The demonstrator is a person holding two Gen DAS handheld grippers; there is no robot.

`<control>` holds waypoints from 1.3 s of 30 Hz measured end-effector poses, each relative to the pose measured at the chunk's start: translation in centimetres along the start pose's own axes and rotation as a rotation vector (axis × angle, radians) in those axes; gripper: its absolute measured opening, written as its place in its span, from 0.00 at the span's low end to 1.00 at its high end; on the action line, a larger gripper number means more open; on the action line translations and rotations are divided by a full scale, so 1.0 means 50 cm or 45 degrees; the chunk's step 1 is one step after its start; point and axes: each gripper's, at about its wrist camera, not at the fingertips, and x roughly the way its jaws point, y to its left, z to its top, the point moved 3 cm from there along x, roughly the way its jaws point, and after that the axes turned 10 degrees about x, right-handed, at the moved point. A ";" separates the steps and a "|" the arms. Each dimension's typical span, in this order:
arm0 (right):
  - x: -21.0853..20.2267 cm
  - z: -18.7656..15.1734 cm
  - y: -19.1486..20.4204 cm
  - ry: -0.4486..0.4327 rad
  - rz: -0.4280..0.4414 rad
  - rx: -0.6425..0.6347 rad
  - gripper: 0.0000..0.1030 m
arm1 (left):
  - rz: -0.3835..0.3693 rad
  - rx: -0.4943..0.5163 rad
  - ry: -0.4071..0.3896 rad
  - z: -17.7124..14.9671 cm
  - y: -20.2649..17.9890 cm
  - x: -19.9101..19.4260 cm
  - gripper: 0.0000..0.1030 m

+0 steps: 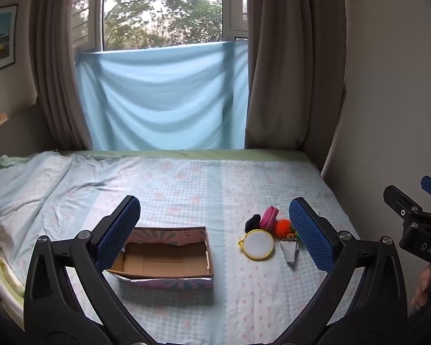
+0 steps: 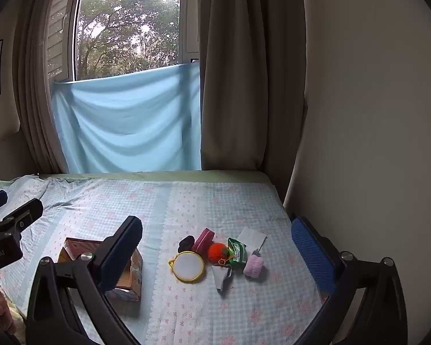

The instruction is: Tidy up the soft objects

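Observation:
An open cardboard box [image 1: 163,258] [image 2: 129,270] lies on the bed, empty inside. To its right sits a cluster of small items: a round yellow-rimmed pad [image 1: 258,244] [image 2: 189,266], an orange pom-pom [image 1: 284,228] [image 2: 217,253], a pink pouch [image 1: 268,215] [image 2: 203,240], a dark soft lump [image 1: 252,222] [image 2: 186,243], a green packet [image 2: 238,249], a pink roll [image 2: 253,264], a white paper [image 2: 252,237] and a grey-white cloth piece [image 1: 289,251] [image 2: 221,277]. My left gripper [image 1: 215,234] hovers open above the box and cluster. My right gripper [image 2: 218,254] hovers open over the cluster. Both hold nothing.
The bed [image 1: 186,184] has a light blue flowered sheet, rumpled at the left. A blue cloth [image 1: 163,97] hangs below the window, brown curtains at both sides. A wall [image 2: 373,115] borders the bed's right edge. The right gripper [image 1: 413,218] shows at the left view's edge.

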 end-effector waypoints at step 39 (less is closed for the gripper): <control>-0.008 0.002 0.018 -0.005 -0.051 0.026 1.00 | -0.054 0.005 -0.026 -0.009 0.021 -0.002 1.00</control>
